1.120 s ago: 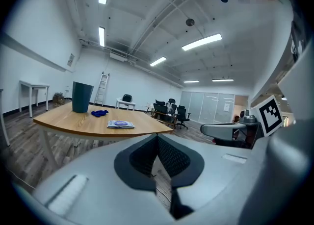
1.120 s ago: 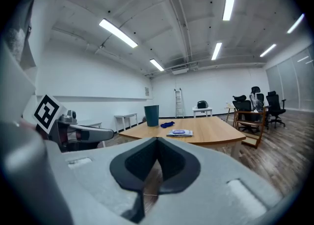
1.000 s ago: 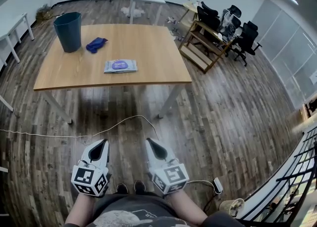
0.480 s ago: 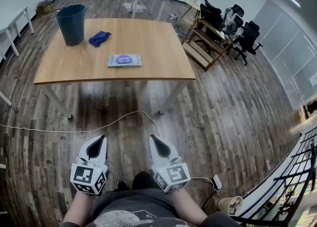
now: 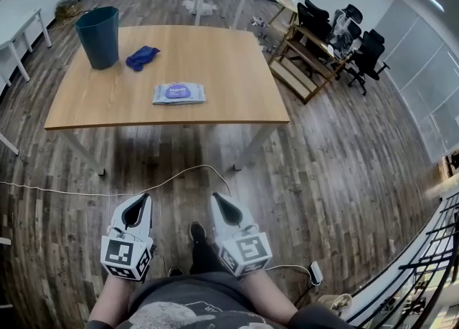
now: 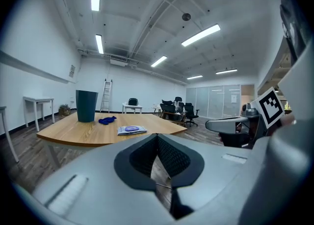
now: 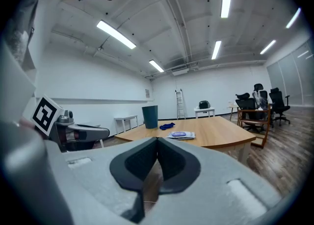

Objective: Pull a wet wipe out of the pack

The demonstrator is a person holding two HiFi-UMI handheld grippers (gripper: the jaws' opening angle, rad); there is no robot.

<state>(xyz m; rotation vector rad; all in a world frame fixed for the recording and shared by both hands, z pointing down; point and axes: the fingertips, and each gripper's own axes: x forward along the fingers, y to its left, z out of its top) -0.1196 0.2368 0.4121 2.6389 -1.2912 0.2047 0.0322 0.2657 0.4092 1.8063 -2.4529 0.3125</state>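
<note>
i hold the left gripper (image 5: 143, 200) and right gripper (image 5: 215, 199) closed, empty, well apart from the flat purple-labelled wet wipe pack (image 5: 178, 93) on the light wooden table (image 5: 229, 55).

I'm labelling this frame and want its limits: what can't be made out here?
Flat wet-wipe pack with purple label: print and flap state too small, every view.
Dark teal plastic bin: contents hidden by its wall, both gripper views.
Crumpled blue cloth: kind too small, every view.

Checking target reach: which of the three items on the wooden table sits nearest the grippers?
The wet wipe pack, lying flat with a purple label; the blue cloth and teal bin sit farther back.
</note>
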